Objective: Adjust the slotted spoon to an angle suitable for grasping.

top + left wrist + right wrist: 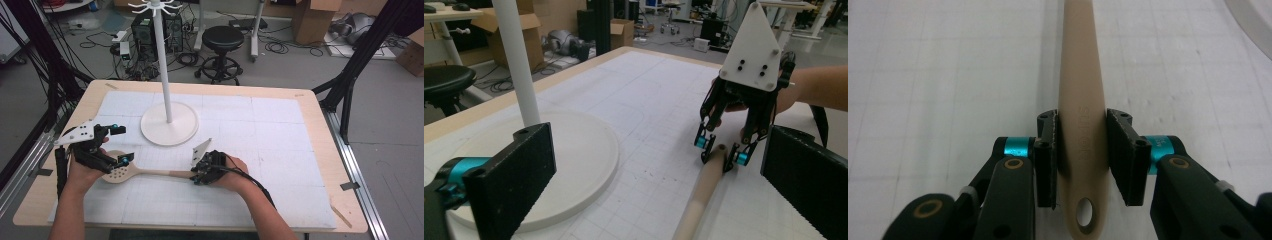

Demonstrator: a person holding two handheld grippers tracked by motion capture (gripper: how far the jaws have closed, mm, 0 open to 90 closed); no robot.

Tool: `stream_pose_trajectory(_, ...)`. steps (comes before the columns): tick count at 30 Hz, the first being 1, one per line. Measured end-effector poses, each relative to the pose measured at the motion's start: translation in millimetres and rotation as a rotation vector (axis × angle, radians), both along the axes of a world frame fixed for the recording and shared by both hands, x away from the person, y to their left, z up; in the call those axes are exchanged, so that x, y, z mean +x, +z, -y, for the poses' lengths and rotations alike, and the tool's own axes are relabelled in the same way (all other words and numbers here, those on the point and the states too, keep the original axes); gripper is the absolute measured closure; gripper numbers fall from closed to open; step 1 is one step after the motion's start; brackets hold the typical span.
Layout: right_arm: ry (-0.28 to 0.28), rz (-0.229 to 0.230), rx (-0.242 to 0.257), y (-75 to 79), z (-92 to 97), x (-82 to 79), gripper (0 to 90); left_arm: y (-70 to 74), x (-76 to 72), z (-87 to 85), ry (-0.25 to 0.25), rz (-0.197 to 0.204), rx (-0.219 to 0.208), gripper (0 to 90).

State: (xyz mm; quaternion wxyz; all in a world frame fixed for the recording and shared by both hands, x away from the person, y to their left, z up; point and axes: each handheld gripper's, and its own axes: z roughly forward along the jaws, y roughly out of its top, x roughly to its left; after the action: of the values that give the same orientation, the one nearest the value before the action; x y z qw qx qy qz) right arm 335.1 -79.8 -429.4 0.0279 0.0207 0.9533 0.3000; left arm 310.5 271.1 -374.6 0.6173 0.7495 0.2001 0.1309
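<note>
A beige slotted spoon [131, 171] was seen lying flat on the white gridded mat [280, 130] covering the tabletop [320, 115], its perforated round head toward the person's left and its long handle running to the right. The right tongs [197, 176] were positioned low over the handle's far end, and in the right gripper view the two black jaws were pressed against both sides of the handle [1082, 100], just above the hanging hole; the handle was thus held between them. In the left gripper view the same tongs [720, 152] were seen from the other side, with the grey three-cornered plate above them and the end of the handle [704, 192] between the tips.

The left tongs [121, 145] were held wide apart, one jaw above the spoon's head and the other beside it; nothing was gripped between them. In the left gripper view their jaws stood far apart at both sides of the picture.

A white stand [169, 122], with a round base, a tall pole and hooks at its top, was placed upright on the mat just behind the spoon.
</note>
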Motion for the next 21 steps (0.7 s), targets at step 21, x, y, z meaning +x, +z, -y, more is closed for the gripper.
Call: stream_pose_trajectory(21, -0.184, 0.035, 0.028, -1.6, 13.4, 17.2, 55.2, 1.8, -1.4, -2.2, 0.001, 0.007, -0.003, 1.8)
